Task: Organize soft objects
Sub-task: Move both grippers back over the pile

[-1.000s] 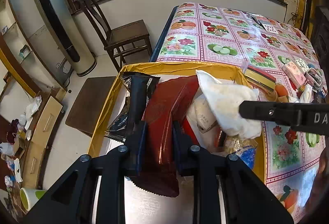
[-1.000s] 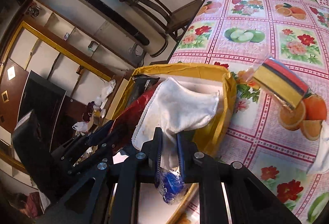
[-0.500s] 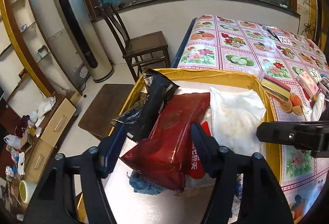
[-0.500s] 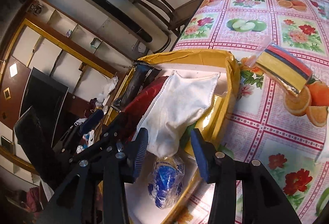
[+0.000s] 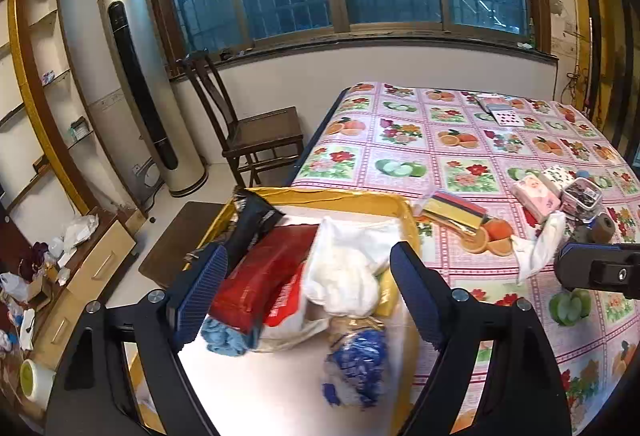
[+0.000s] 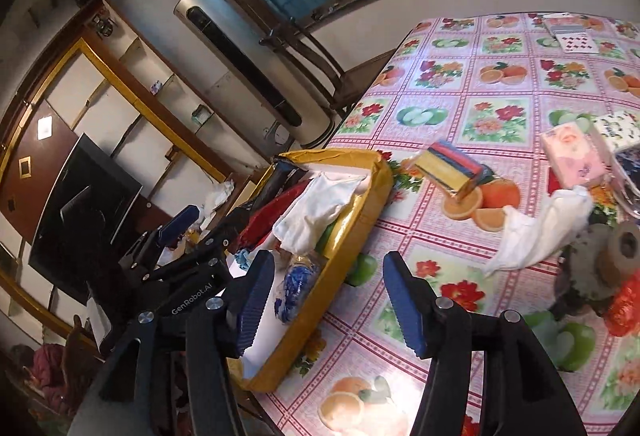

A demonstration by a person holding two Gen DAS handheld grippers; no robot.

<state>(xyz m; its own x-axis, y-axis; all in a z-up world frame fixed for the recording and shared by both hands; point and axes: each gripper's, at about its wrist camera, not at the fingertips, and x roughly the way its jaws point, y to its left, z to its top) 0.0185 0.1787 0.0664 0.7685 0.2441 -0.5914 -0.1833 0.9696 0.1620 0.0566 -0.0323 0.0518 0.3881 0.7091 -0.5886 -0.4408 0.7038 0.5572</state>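
Note:
A box with a yellow-taped rim (image 5: 340, 196) sits at the table's near left corner. Inside lie a red packet (image 5: 264, 272), a black packet (image 5: 256, 224), a white cloth (image 5: 348, 268), a blue cloth (image 5: 224, 336) and a clear bag of blue stuff (image 5: 360, 368). My left gripper (image 5: 308, 292) hangs open above them, holding nothing. My right gripper (image 6: 330, 304) is open over the box's right rim (image 6: 360, 220), above the bag of blue stuff (image 6: 296, 284). Another white cloth (image 6: 536, 232) lies crumpled on the tablecloth to the right.
On the fruit-print tablecloth are a striped sponge pack (image 6: 452, 164), a pink tissue pack (image 6: 572, 152), a grey yarn spool (image 6: 616, 248), an orange-red bag (image 6: 624, 308) and playing cards (image 5: 504, 112). A wooden chair (image 5: 256, 132) and a tall air conditioner (image 5: 148, 92) stand beyond the box.
Both grippers have opened and drawn back and up from the box. The left let go of the red packet, the right let go of the white cloth; both now lie in the box.

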